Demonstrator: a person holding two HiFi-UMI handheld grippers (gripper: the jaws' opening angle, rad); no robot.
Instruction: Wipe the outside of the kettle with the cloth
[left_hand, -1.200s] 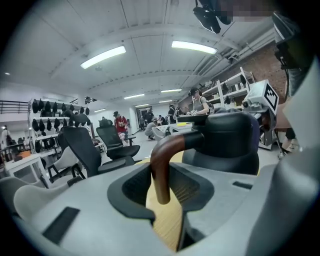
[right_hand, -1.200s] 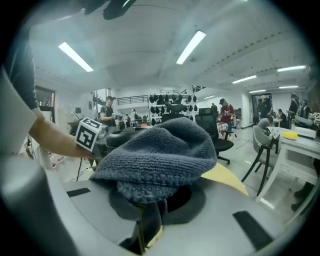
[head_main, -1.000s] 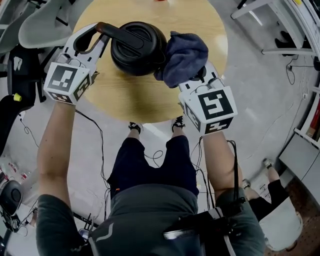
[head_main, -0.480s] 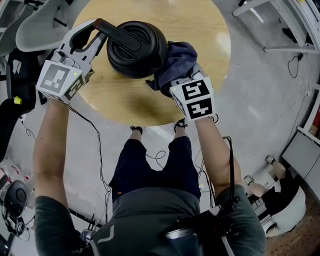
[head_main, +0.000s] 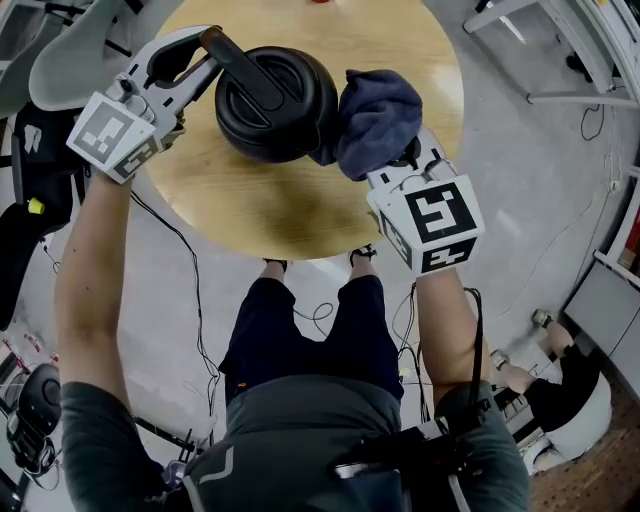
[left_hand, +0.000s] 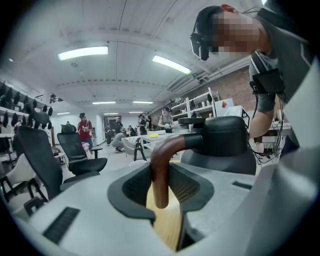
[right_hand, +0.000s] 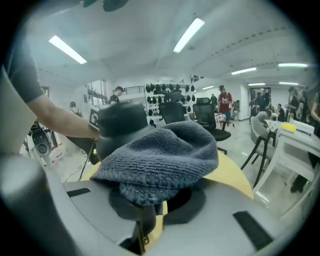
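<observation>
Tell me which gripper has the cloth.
The right gripper: its jaws pinch the blue cloth beside the kettle. The left gripper clamps the kettle's handle instead.

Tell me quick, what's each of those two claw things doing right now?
Left gripper: closed on the kettle handle.
Right gripper: closed on the dark blue cloth.

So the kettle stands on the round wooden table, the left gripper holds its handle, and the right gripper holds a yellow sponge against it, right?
Not quite: the right gripper holds a dark blue cloth, not a yellow sponge, as the right gripper view shows. The kettle does stand on the round wooden table, its handle in the left gripper.
</observation>
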